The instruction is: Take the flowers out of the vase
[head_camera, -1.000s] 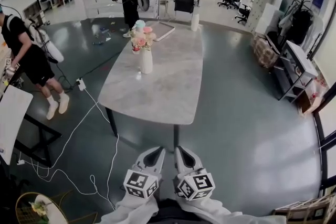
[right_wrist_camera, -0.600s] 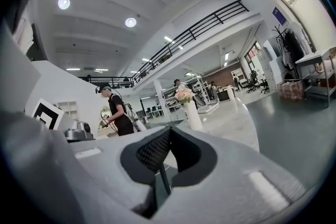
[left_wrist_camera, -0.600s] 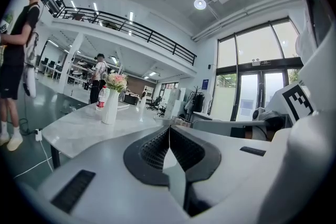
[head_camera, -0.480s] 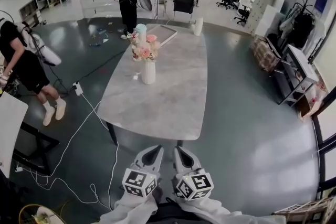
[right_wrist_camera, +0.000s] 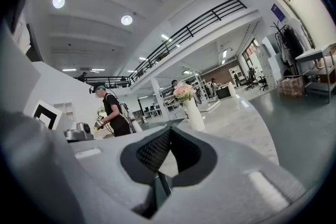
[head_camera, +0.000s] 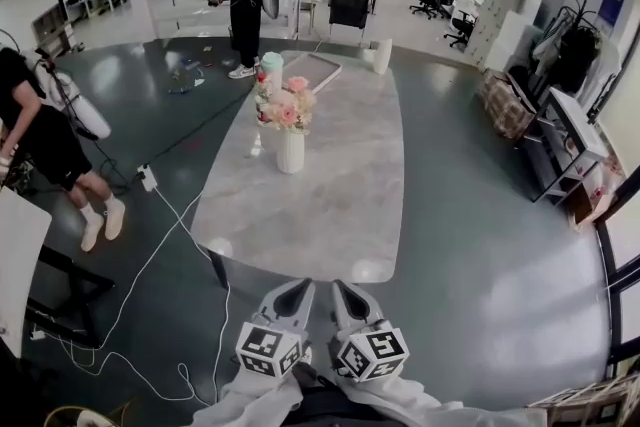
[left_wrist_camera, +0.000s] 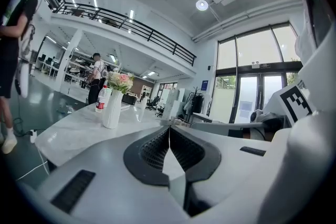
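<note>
1. Pink flowers (head_camera: 285,105) stand upright in a white vase (head_camera: 290,151) on the left half of the grey marbled table (head_camera: 345,200), with a bottle (head_camera: 271,65) just beyond them.
2. The left gripper (head_camera: 297,289) and right gripper (head_camera: 343,289) hang side by side just short of the table's near edge, well apart from the vase.
3. Each gripper's jaws are pressed together and empty.
4. One person (head_camera: 40,130) bends at far left.

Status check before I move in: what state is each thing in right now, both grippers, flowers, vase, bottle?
left gripper, shut, nothing between the jaws
right gripper, shut, nothing between the jaws
flowers, standing in the vase, not yet taken out
vase, upright on the table
bottle, upright on the table, beyond the vase
</note>
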The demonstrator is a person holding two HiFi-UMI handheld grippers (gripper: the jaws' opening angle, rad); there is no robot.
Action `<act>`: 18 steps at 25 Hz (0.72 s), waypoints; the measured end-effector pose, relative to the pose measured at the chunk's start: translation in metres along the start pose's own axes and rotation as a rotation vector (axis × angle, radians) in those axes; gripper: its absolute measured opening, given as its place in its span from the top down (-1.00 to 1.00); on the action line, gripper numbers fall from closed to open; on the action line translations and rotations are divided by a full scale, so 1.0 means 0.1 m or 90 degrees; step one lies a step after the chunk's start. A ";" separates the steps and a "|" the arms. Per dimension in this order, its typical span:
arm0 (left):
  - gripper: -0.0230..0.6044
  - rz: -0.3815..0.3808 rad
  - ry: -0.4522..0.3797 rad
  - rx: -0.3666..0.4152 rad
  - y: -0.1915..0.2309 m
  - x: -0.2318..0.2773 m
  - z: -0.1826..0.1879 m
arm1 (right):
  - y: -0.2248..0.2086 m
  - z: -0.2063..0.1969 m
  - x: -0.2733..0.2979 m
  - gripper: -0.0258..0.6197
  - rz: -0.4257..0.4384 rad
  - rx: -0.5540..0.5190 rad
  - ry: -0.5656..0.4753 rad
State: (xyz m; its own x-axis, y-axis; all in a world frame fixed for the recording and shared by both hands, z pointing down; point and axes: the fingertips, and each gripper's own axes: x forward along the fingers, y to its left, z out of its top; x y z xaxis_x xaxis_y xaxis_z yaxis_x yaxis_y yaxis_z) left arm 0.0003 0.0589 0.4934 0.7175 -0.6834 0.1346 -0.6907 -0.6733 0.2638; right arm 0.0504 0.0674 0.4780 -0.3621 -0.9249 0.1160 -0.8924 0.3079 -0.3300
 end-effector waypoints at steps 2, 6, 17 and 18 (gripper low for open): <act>0.92 -0.002 0.002 -0.001 0.10 0.01 0.00 | 0.02 -0.02 0.09 0.92 -0.003 0.002 0.000; 0.92 -0.010 -0.002 0.003 0.28 0.04 0.02 | 0.06 -0.05 0.28 0.92 -0.008 0.003 -0.004; 0.92 0.008 -0.005 -0.008 0.50 0.01 0.00 | 0.10 -0.08 0.49 0.92 -0.004 0.001 0.000; 0.91 0.012 -0.004 -0.010 0.52 -0.02 -0.02 | 0.12 -0.09 0.49 0.92 -0.003 0.001 0.001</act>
State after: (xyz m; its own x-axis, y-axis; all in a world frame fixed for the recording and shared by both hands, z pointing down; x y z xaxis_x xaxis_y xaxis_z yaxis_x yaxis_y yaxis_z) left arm -0.0373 0.0258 0.5087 0.7034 -0.6982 0.1334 -0.7029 -0.6552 0.2769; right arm 0.0195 0.0277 0.4883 -0.3583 -0.9261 0.1183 -0.8934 0.3033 -0.3314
